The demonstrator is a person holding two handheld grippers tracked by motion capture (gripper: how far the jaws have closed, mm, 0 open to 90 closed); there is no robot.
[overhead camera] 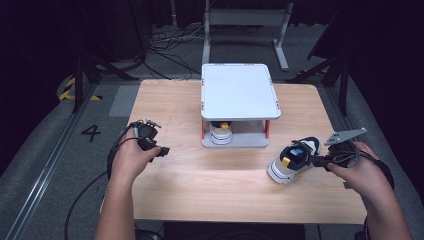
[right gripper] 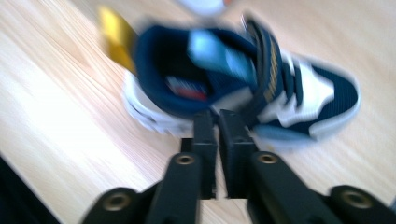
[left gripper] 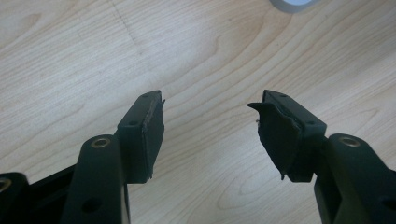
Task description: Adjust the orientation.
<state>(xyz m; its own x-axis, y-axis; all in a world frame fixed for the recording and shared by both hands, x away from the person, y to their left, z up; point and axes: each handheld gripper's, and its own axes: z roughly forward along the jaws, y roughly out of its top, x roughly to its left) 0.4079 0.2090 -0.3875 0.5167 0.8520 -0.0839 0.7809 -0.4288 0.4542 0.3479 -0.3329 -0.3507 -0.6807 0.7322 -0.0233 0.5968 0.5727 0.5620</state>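
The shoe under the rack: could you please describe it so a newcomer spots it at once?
Mid-table stands a white two-tier rack. On its lower shelf sits a white shoe with a yellow tab. The other shoe, navy and white, is out on the table at the right hand-held gripper.

We're looking at a recording lab or studio here, not a home. Dark curtains hang all around, and the wooden counter (overhead camera: pixel 225 170) sits alone on grey carpet. Beyond the fingers, behind the counter, loose black cables (overhead camera: pixel 172 42) sprawl across the floor next to a grey metal stand frame (overhead camera: pixel 247 22). Off to the left of the left fingers, a floor marking reading 4 (overhead camera: pixel 91 132) sits beside a metal floor rail (overhead camera: pixel 47 165), and yellow-and-black hazard tape (overhead camera: pixel 67 87) shows farther back. Black tripod-like legs (overhead camera: pixel 87 67) stand at both sides. It's a purpose-built capture station.
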